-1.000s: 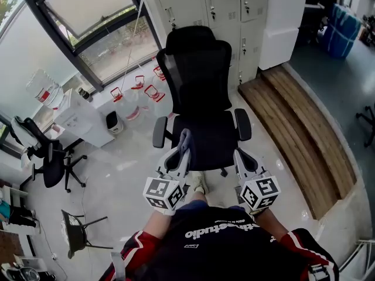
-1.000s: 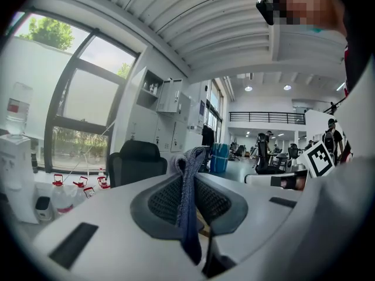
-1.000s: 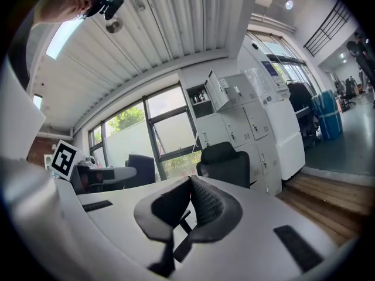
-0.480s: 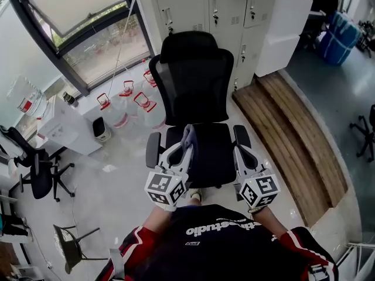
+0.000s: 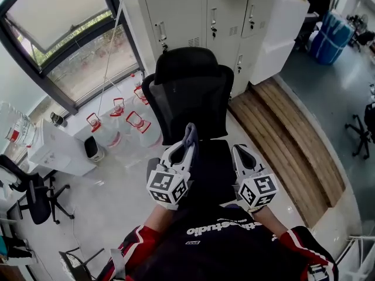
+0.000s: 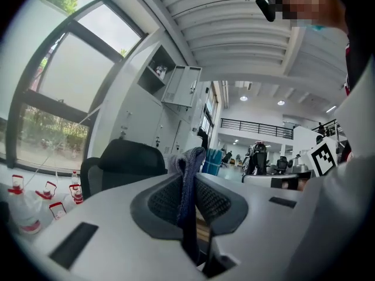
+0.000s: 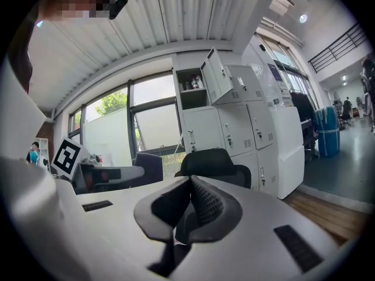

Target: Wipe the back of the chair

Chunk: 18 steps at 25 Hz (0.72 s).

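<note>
Approach step: left tool (image 5: 183,151) clamps the grey cloth (image 5: 190,132); right tool (image 5: 240,156) closed, empty. Next, press cloth onto chair backrest (image 5: 187,107).

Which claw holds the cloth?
The left claw, shut on a blue-grey cloth; the right claw is shut with nothing between its jaws.

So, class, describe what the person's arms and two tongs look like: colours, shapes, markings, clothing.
Both the left tongs and right tongs have pale grey moulded shells with dark, ribbed pads. Each carries a cube of black-and-white square markers. The sleeves are black with red and white panels.
</note>
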{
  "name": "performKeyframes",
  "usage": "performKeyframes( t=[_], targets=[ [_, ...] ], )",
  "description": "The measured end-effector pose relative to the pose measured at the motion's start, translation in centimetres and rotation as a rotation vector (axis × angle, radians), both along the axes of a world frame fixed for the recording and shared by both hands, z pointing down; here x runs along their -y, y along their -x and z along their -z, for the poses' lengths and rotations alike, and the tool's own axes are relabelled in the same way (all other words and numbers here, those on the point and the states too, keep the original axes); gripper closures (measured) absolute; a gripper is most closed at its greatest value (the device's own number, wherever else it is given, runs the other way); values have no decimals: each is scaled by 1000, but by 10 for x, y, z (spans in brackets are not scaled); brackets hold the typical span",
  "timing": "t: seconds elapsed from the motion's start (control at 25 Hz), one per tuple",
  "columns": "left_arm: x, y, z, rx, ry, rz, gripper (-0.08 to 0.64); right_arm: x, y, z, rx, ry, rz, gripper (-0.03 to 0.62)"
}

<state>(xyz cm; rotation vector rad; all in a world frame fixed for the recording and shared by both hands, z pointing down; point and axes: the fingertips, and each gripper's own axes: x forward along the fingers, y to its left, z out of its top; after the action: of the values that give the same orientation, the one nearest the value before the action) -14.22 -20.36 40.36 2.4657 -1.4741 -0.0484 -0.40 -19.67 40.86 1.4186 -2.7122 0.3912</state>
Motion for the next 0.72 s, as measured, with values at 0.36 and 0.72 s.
performKeyframes(
  t=[0.36, 0.72],
  targets=[
    [97, -26, -16, -23, 43, -135, 500, 80, 2, -2, -2, -5, -59, 591],
    [180, -99, -34, -48, 74, -176, 500, 146, -44, -13, 0, 13, -35, 591]
  ],
)
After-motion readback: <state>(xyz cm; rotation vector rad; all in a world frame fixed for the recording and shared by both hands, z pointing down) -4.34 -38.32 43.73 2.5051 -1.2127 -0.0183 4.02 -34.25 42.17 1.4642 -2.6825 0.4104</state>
